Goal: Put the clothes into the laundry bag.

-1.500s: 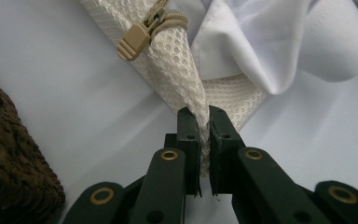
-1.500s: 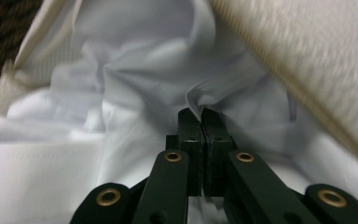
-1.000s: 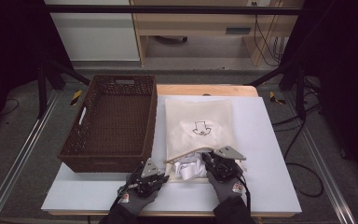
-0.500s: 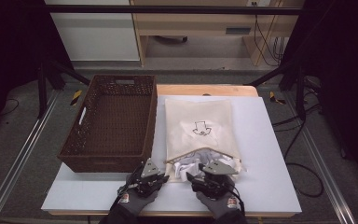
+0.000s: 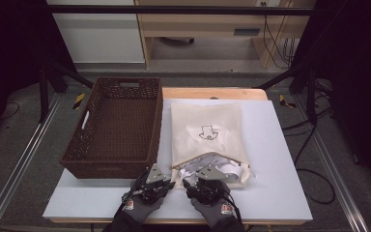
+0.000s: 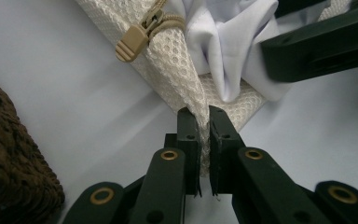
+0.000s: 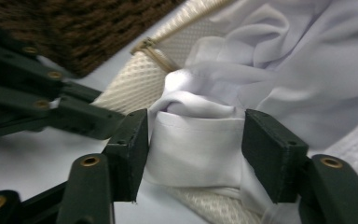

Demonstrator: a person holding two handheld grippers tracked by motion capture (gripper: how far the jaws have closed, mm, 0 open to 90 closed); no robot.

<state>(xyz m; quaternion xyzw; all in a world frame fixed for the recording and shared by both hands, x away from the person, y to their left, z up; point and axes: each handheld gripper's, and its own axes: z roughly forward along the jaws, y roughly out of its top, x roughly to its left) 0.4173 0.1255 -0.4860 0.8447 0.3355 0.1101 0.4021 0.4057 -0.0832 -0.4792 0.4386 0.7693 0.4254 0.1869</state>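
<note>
Mesh fabric and white cloth are what we work on. From the high view we see the cream mesh bag [image 5: 206,137] lying flat on the white table [image 5: 280,159], just right of the brown wicker basket [image 5: 116,125], its open mouth turned toward us with white cloth [image 5: 222,166] spilling out of it. Our left gripper [image 5: 158,178] sits at the near left corner of the bag's mouth, and our right gripper [image 5: 211,175] sits just beside it, at the cloth on the bag's near edge. Both gloved hands rest low on the table.

From the left gripper view we see the left gripper [image 6: 204,122] with its jaws nearly together, pinching a thin fold of the mesh bag [image 6: 177,70] at the corner. The tan zipper pull [image 6: 137,35] lies farther up the bag's edge, apart from the jaws. The white cloth [image 6: 223,42] bulges out just beyond, and the basket [image 6: 9,163] shows at the left edge.

From the right gripper view we see the right gripper [image 7: 195,154] with its jaws wide, having just been opening. A folded bunch of the white cloth [image 7: 196,144] stands between them; the left pad touches it, while the right pad stands close beside it. The mesh bag [image 7: 135,84] lies under and behind the cloth.
</note>
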